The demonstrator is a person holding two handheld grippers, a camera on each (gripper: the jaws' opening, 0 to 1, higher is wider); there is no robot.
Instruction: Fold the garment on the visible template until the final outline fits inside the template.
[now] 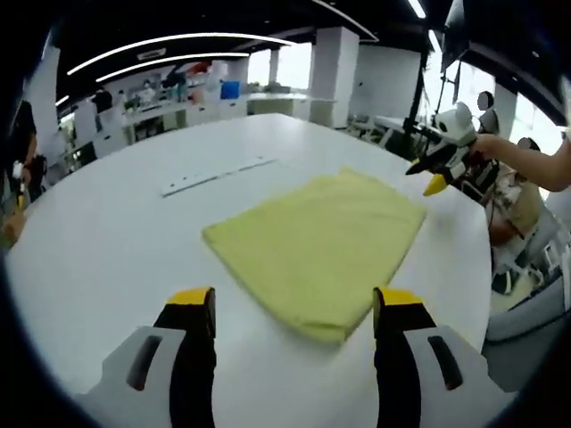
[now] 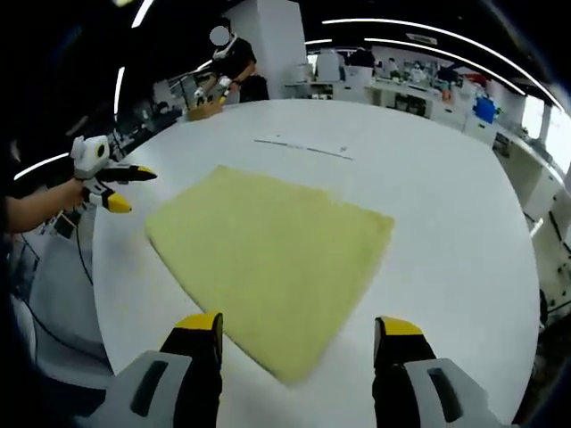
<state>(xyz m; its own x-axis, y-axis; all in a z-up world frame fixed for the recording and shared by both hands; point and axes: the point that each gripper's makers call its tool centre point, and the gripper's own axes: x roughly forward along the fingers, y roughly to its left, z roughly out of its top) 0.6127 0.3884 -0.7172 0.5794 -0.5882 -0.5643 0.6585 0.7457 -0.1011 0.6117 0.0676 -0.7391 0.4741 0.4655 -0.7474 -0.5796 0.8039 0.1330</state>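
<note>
A yellow garment (image 1: 321, 245) lies folded flat into a rough rectangle on the white round table (image 1: 116, 259). My left gripper (image 1: 294, 303) is open, its yellow-tipped jaws spread on either side of the garment's near corner and holding nothing. In the right gripper view the same garment (image 2: 268, 259) lies ahead of my right gripper (image 2: 299, 325), which is also open and empty over the near corner. Each gripper shows in the other's view, hand-held beyond the garment's far edge: the right gripper (image 1: 442, 159) and the left gripper (image 2: 109, 185). A thin line marking (image 1: 219, 176) (image 2: 303, 147) lies on the table past the garment.
The table edge (image 1: 486, 294) drops off close to the garment's right side. A seated person (image 1: 522, 201) is beyond it. Another person (image 2: 234, 58) stands at the far end of the table. Workbenches (image 1: 192, 102) line the back of the room.
</note>
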